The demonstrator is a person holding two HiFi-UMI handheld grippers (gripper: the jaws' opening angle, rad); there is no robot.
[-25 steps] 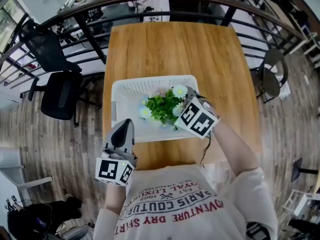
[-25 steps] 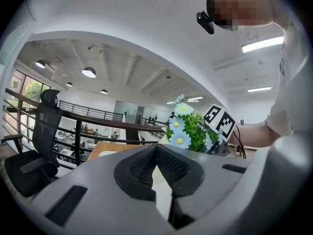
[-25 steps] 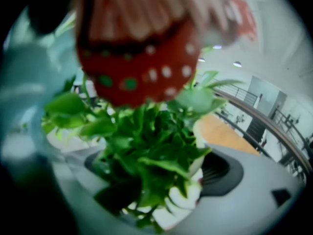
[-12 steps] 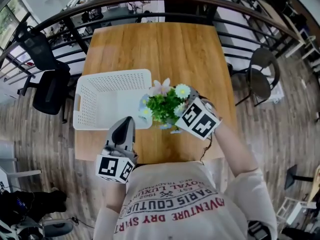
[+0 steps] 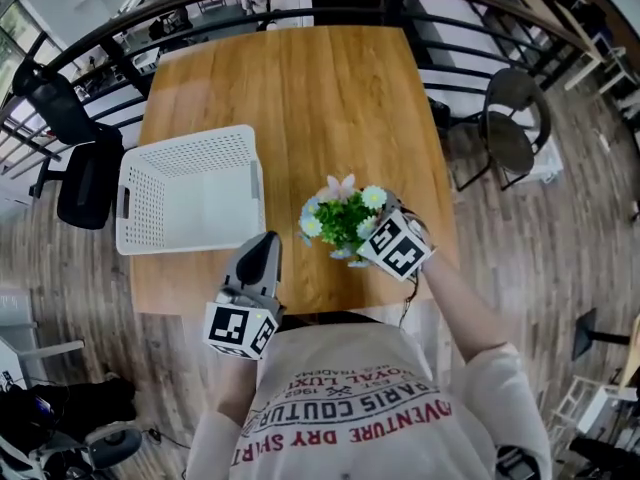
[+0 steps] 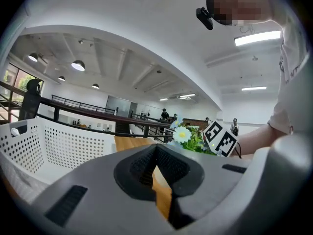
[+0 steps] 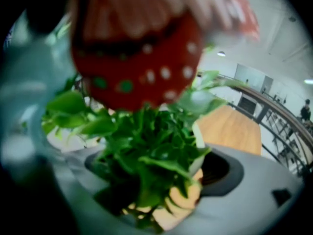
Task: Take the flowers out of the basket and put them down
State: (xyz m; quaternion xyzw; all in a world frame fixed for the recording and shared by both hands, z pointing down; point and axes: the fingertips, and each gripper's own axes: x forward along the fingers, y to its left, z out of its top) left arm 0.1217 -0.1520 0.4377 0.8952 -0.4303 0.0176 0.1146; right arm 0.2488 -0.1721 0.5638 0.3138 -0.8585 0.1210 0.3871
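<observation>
The bunch of flowers point(image 5: 340, 218), green leaves with white, yellow-centred and pink blooms, hangs over the wooden table point(image 5: 300, 88), to the right of the white perforated basket point(image 5: 185, 188) and apart from it. My right gripper point(image 5: 367, 234) is shut on the bunch's stems; in the right gripper view the leaves point(image 7: 146, 151) and a red bloom point(image 7: 132, 58) fill the space between the jaws. My left gripper point(image 5: 266, 246) hovers at the table's near edge, shut and holding nothing. From the left gripper view I see the basket point(image 6: 58, 141) at the left and the flowers point(image 6: 188, 136) beyond.
The basket lies near the table's left edge and looks empty. Black office chairs point(image 5: 80, 168) stand left of the table, a round-seated chair point(image 5: 515, 128) to its right. A dark railing point(image 5: 330, 3) runs past the far end.
The right gripper has lifted the flowers out of the basket and carried them right, over bare table. The left gripper has stayed near the front edge.
</observation>
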